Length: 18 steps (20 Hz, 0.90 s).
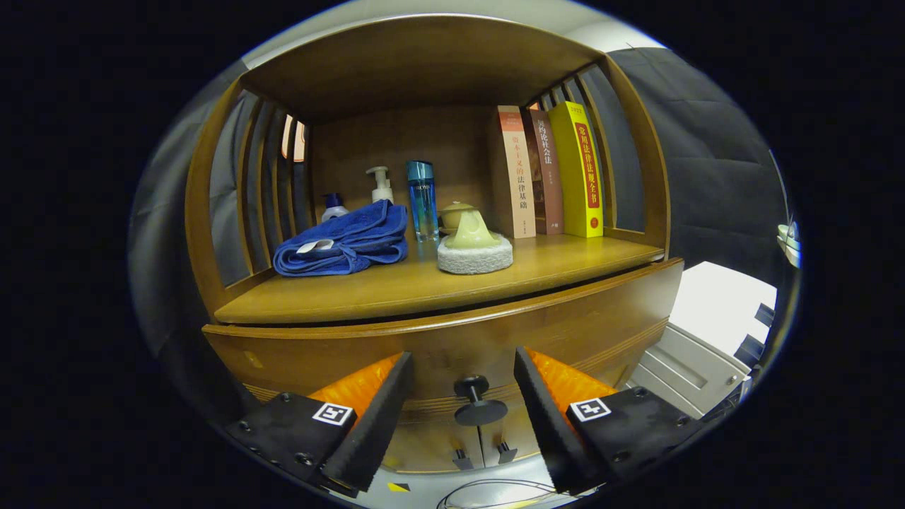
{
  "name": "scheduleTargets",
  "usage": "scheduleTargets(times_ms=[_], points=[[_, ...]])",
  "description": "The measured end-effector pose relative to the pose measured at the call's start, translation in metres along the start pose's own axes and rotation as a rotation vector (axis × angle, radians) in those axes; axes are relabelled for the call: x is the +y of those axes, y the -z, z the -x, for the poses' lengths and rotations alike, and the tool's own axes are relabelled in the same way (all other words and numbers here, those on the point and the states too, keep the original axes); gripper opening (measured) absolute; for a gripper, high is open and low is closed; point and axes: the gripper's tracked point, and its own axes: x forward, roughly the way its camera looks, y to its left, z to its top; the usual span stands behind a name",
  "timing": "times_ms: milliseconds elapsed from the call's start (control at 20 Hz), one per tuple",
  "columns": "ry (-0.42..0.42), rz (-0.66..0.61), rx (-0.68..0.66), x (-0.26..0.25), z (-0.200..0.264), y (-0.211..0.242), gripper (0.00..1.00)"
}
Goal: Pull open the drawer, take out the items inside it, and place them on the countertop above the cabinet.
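Note:
A wooden cabinet stands in front of me, its drawer (438,339) closed under the countertop (424,286). The drawer's dark round knob (475,399) sits between my two fingers, a little ahead of them. My gripper (463,364) is open, its fingers apart on either side of the knob and touching nothing. On the countertop lie a folded blue towel (346,244) and a pale green sponge-topped pad (474,251). What the drawer holds is hidden.
Behind the towel stand a pump bottle (382,185), a small bottle (333,206) and a tall blue bottle (422,200). Three books (551,173) lean at the back right. Two small cabinet-door knobs (483,456) sit below the drawer. A white unit (696,371) stands to the right.

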Motion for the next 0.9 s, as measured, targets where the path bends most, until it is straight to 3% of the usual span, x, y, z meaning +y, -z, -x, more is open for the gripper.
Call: scheduleTargets(times_ms=[900], points=[[-0.011, -0.045, 0.007, -0.005, -0.003, -0.015, 0.98]])
